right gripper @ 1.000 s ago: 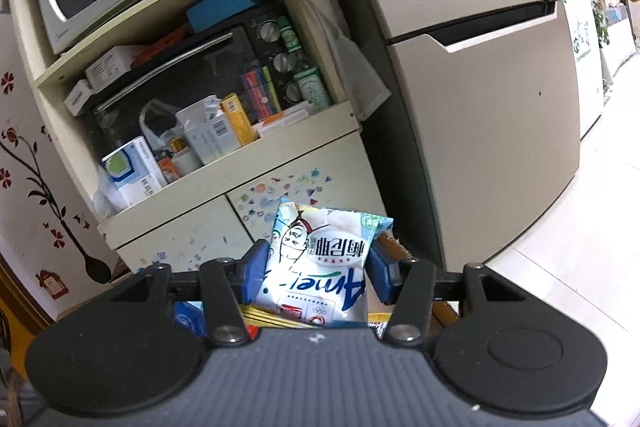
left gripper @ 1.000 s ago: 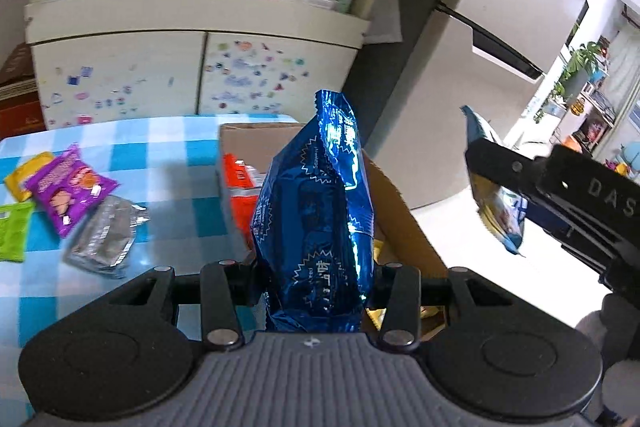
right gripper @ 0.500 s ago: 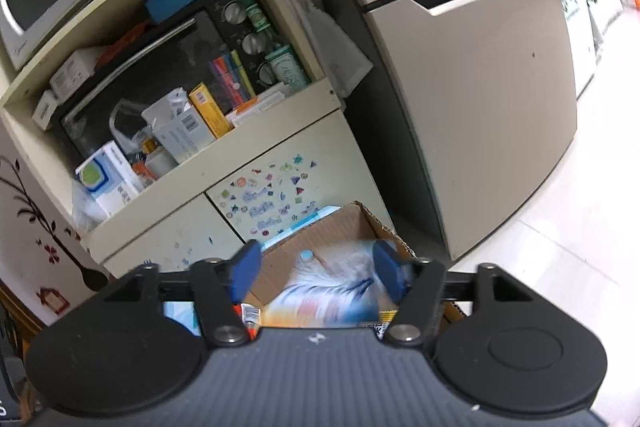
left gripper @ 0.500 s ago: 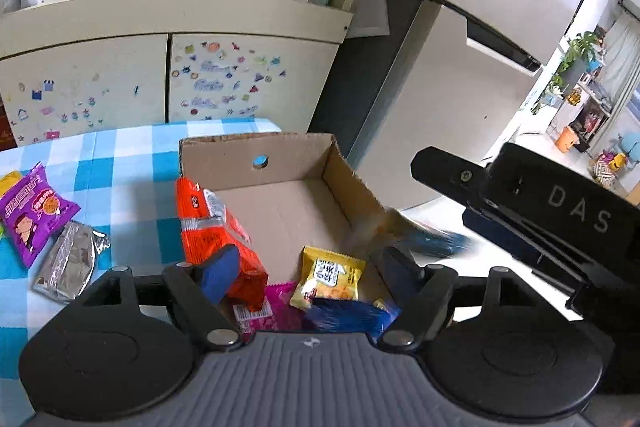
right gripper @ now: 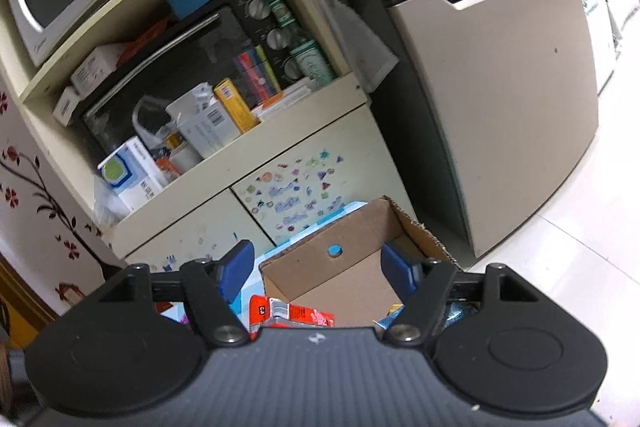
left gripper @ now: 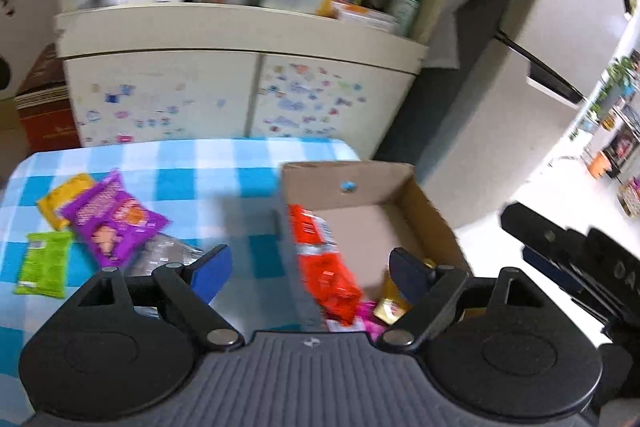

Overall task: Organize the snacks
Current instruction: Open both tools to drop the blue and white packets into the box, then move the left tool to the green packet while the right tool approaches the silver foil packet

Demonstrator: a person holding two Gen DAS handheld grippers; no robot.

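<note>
An open cardboard box (left gripper: 352, 187) stands on the right end of the blue-checked table (left gripper: 224, 163). Inside it lie an orange-red packet (left gripper: 324, 267), a yellow packet (left gripper: 390, 307) and a pink one (left gripper: 368, 321). My left gripper (left gripper: 308, 267) hangs above the box's left wall, its jaws opening with nothing gripped. In the right wrist view my right gripper (right gripper: 318, 265) hovers over the same box (right gripper: 360, 227), jaws also opening and empty. The orange-red packet (right gripper: 288, 313) shows below it. The right gripper's black frame (left gripper: 568, 251) sits right of the box.
Loose packets lie on the table's left part: purple (left gripper: 112, 223), orange-yellow (left gripper: 64, 199), green (left gripper: 44, 263) and silver (left gripper: 164, 251). Behind the table stands a cream cabinet (left gripper: 240, 95) with cluttered shelves. A fridge (right gripper: 500, 87) and white floor (right gripper: 560, 247) are to the right.
My left gripper let go of the shiny blue bag and my right let go of the white-and-blue bag; both bags dropped toward the box. The left view swung left over the table.
</note>
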